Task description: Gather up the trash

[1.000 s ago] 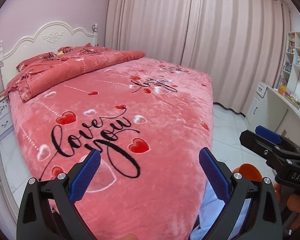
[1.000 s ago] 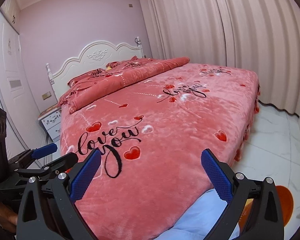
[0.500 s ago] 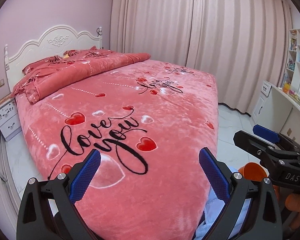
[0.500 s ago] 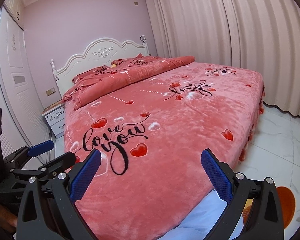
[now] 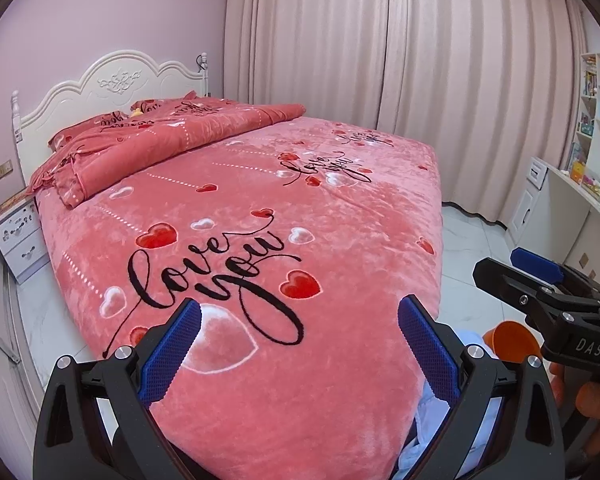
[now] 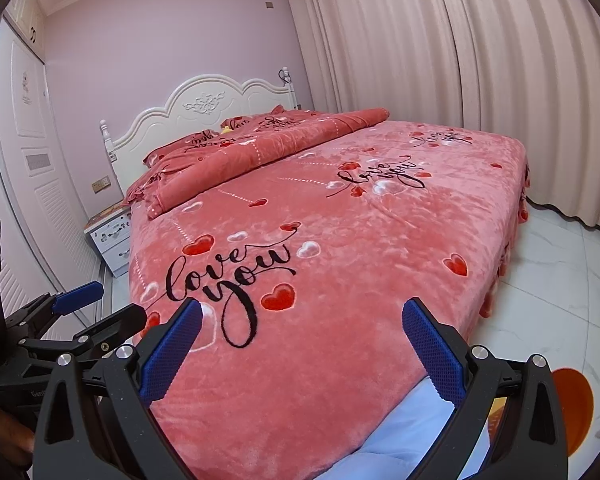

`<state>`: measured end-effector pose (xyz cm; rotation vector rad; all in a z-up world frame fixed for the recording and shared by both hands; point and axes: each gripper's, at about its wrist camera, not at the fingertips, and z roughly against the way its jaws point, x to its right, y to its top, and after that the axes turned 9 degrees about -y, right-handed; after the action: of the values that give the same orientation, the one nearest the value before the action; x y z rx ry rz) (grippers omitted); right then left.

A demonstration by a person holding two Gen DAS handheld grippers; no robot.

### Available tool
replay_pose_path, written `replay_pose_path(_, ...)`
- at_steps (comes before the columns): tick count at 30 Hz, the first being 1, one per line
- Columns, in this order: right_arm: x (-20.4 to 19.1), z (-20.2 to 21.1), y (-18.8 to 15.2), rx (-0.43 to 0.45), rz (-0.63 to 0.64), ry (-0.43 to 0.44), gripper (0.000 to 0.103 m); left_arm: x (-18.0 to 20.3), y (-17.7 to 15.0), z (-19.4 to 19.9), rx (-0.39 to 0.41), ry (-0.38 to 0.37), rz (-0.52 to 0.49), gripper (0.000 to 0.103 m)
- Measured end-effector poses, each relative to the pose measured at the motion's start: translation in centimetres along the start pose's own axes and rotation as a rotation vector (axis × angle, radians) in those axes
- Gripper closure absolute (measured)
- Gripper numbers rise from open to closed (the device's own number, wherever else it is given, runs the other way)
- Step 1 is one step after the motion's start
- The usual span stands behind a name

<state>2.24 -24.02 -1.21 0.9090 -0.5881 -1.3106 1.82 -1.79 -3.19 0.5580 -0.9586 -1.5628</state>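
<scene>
Your two grippers, left (image 5: 300, 354) and right (image 6: 302, 354), both hang spread wide and hold nothing above the foot of one bed (image 5: 260, 208). You have no trash in sight on its blanket. One orange bin (image 6: 572, 408) sits on the floor (image 6: 540, 300) just off the bed's right corner, beside open tile.
</scene>
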Motion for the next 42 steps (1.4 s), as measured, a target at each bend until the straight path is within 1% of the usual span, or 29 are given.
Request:
replay_pose_path(26,0.04,-0.12,0.05,0.002,-0.017,-0.011,0.005,0.11,0.1,0.05,0.022,0.007,-0.003,0.006)
replay_pose_path(42,0.12,-0.73,-0.04,-0.017,-0.025,-0.011,0.005,0.34,0.01,-0.23,0.002,0.024,-0.007,0.006)
